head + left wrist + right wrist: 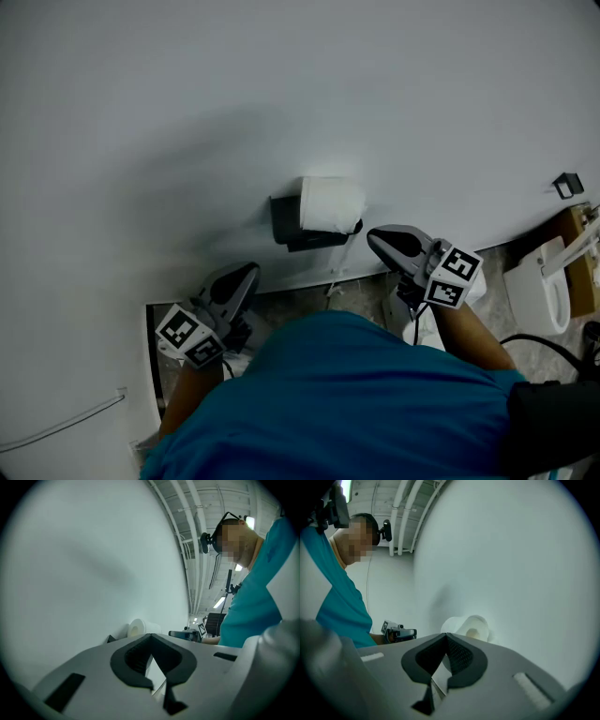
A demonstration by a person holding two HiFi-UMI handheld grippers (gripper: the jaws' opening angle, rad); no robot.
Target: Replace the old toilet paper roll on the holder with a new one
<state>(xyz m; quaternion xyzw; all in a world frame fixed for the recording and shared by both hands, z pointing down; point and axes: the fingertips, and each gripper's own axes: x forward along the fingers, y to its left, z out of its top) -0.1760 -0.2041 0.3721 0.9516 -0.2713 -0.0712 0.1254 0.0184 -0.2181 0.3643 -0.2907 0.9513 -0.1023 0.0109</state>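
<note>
A white toilet paper roll point(328, 203) sits on a black wall holder point(291, 223) in the middle of the head view. My left gripper point(246, 274) is below and left of the holder, shut and empty, pointing toward it. To the right of the roll is my right gripper point(375, 237), shut with nothing in it, its tip close to the roll's end. In the left gripper view the roll point(137, 626) shows beyond the closed jaws, with the right gripper point(185, 633) behind it. The right gripper view has the roll point(468, 627) just past its closed jaws and the left gripper point(397, 633) farther off.
A plain white wall point(281, 94) fills most of the head view. A white toilet point(539, 291) stands at the right, beside a brown box point(579, 253). A black cable point(548, 345) lies on the floor. The person's teal shirt point(347, 403) covers the bottom.
</note>
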